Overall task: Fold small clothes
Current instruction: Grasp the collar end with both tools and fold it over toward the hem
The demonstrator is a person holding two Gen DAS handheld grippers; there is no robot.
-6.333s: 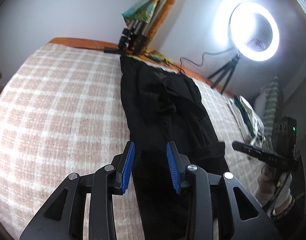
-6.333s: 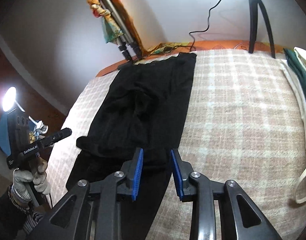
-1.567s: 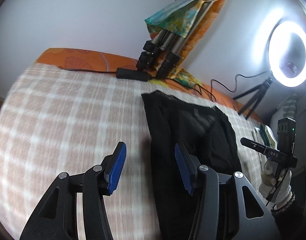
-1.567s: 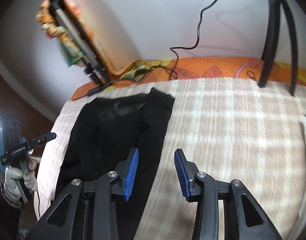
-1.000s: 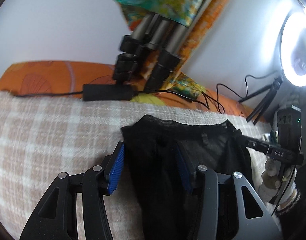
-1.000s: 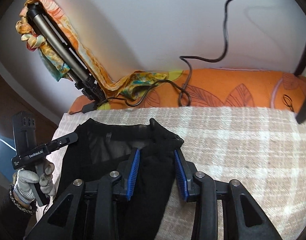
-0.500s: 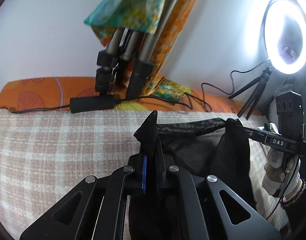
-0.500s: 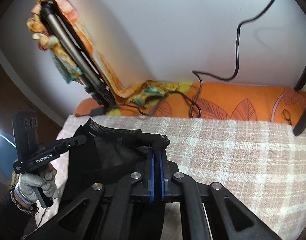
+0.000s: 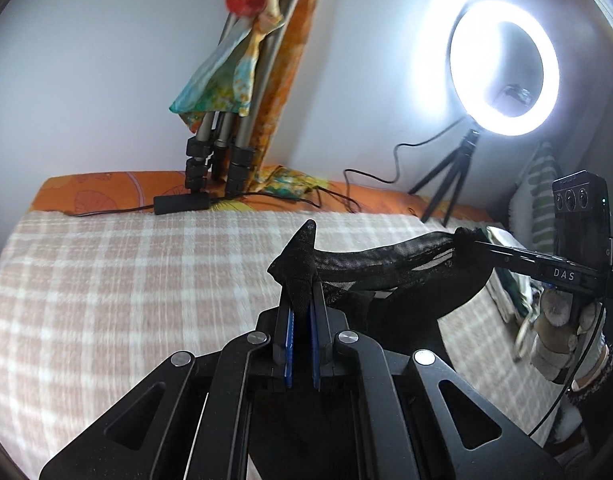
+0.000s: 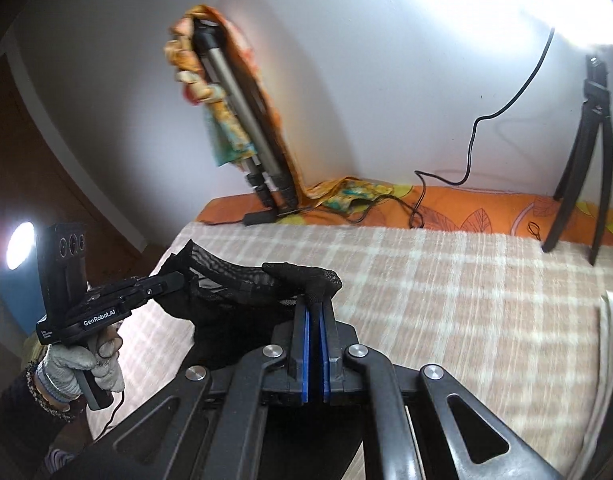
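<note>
A black garment [image 9: 390, 264] hangs lifted above the checked bed cover [image 9: 146, 264], its top edge stretched between both grippers. My left gripper [image 9: 300, 300] is shut on its left corner. My right gripper [image 10: 315, 304] is shut on the other corner of the black garment [image 10: 242, 280]. The right gripper also shows in the left wrist view [image 9: 478, 244], and the left gripper in the right wrist view [image 10: 174, 278]. The garment's lower part hangs below the frames, hidden.
A folded tripod with a colourful scarf [image 9: 226, 120] leans on the wall at the bed's far edge, with a black box and cables [image 9: 182, 202]. A lit ring light on a small tripod [image 9: 502, 68] stands at the far right. Folded cloths [image 9: 506, 280] lie at the bed's right.
Both grippers closed on the garment's far corners and have lifted them off the bed, pulling back toward me. The garment's top edge now hangs stretched in the air.
</note>
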